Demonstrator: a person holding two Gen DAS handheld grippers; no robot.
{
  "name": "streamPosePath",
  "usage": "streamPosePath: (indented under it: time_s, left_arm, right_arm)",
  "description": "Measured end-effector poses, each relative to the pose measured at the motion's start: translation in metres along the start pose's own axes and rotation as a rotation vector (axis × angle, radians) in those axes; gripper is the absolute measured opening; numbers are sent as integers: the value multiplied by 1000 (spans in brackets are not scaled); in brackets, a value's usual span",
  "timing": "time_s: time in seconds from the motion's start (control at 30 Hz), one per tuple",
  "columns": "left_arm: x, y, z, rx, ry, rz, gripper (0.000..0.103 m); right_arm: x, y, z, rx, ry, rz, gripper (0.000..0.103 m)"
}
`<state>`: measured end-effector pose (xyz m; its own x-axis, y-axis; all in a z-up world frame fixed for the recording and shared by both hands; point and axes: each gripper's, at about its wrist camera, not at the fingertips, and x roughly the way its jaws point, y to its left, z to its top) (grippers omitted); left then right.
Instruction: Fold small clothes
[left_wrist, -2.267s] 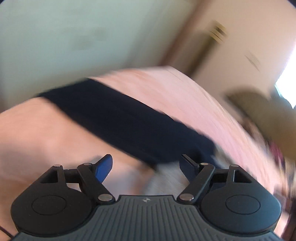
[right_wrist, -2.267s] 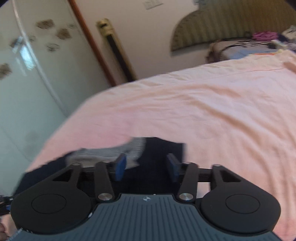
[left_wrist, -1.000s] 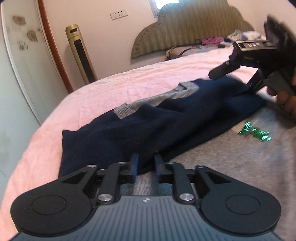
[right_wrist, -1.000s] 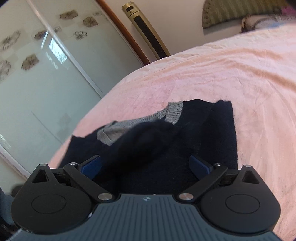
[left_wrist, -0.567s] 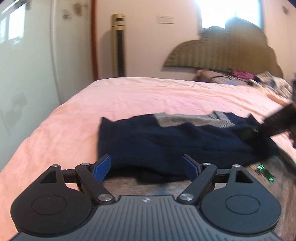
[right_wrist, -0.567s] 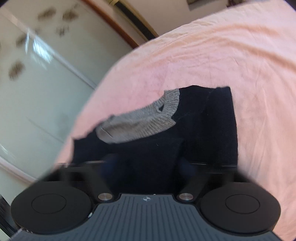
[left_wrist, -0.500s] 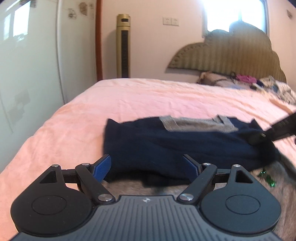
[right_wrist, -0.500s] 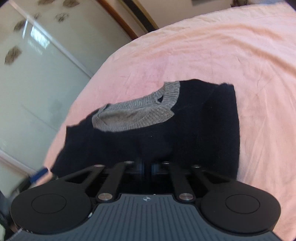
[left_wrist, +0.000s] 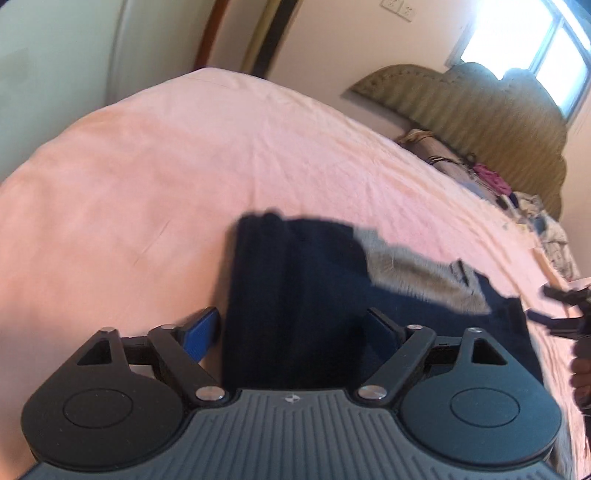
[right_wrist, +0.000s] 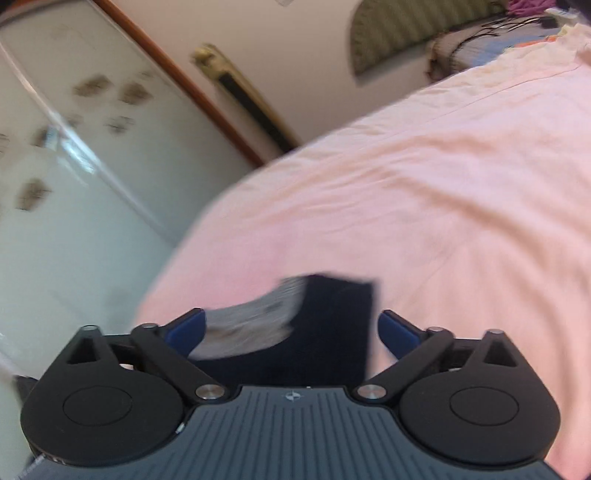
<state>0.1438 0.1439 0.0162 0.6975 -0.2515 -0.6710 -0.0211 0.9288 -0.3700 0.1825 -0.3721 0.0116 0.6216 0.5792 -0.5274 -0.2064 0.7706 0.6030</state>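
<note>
A navy sweater (left_wrist: 303, 295) with a grey ribbed collar (left_wrist: 417, 273) lies folded on the pink bed (left_wrist: 147, 177). My left gripper (left_wrist: 291, 328) is open over its left part, with one blue pad (left_wrist: 201, 332) beside the left edge. My right gripper (right_wrist: 291, 328) is open just above the sweater (right_wrist: 332, 325), near the collar (right_wrist: 251, 325). It also shows at the right edge of the left wrist view (left_wrist: 565, 310), held by a hand. Both views are blurred.
A padded headboard (left_wrist: 480, 107) with a heap of clothes (left_wrist: 517, 192) stands at the far end of the bed. A glass wardrobe door (right_wrist: 55, 184) and a tall gold and black tower fan (right_wrist: 251, 103) stand to the left.
My right gripper has opened and let go of the sweater. Both grippers have moved in close and low over the folded sweater. My left gripper stays open.
</note>
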Motion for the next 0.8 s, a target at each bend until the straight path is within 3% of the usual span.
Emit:
streamPosePath:
  time_s: [0.1, 0.13, 0.17, 0.2, 0.23, 0.27, 0.37, 0.5, 0.8]
  left_arm:
    - [16, -4, 15, 8, 19, 3, 87]
    - [22, -8, 19, 20, 25, 11, 87]
    - [26, -14, 21, 46, 25, 39, 80]
    - [31, -24, 21, 104, 22, 96, 25]
    - [35, -35, 20, 177, 33, 158, 8]
    - [36, -43, 19, 216, 30, 184, 9]
    - [36, -59, 14, 312, 14, 240, 8]
    - [27, -69, 19, 346, -46, 267, 7]
    - [41, -121, 90, 403, -182, 250, 7]
  right_arm:
    - [36, -5, 6, -28, 102, -27, 85]
    - [40, 1, 3, -81, 79, -21, 86]
    - [47, 4, 2, -108, 86, -27, 85]
    - [49, 7, 1, -123, 80, -38, 67]
    - [53, 9, 1, -136, 99, -49, 40]
    - [60, 9, 1, -124, 158, -37, 15]
    - [57, 13, -2, -157, 165, -30, 12]
    - [40, 5, 15, -108, 109, 4, 11]
    - [22, 8, 90, -125, -13, -31, 10]
